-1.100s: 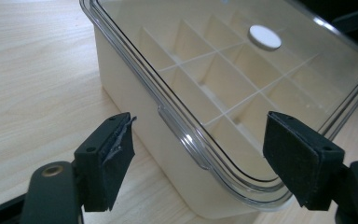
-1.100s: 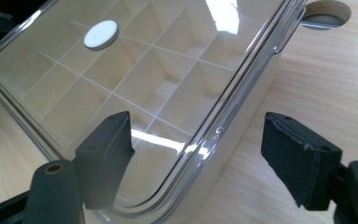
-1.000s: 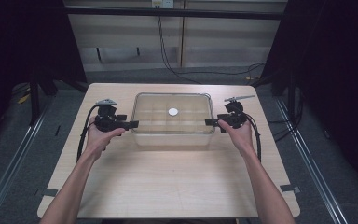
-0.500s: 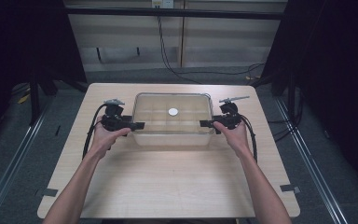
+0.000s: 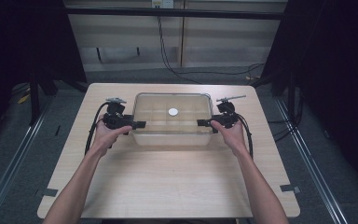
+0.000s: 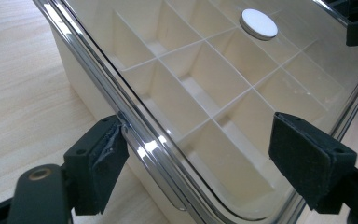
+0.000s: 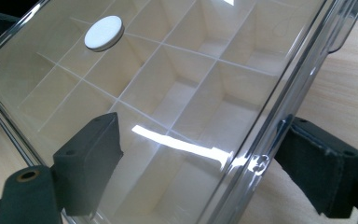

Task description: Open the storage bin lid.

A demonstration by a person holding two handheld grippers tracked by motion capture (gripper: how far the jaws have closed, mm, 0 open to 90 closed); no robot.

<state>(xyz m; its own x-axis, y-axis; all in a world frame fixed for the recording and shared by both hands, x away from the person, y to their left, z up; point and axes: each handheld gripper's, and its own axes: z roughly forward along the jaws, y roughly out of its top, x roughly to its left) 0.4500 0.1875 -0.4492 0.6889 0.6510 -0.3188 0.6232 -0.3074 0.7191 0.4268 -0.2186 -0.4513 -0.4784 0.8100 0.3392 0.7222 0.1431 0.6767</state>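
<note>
Your left gripper (image 5: 131, 124) sits at the left end of the clear-lidded compartment box (image 5: 172, 122) on the desk (image 5: 168, 186); its jaws have just been opening and stand apart, the lid's rim running between them, near the left jaw, clear of the right one. A white disc (image 5: 173, 112) lies on the lid beyond both jaw pairs. Your right gripper (image 5: 206, 123) is at the right end, jaws likewise just opened, straddling the lid edge without clamping.

glossy clear plastic lid (image 6: 242, 88), matt wood table (image 5: 168, 182)
</note>
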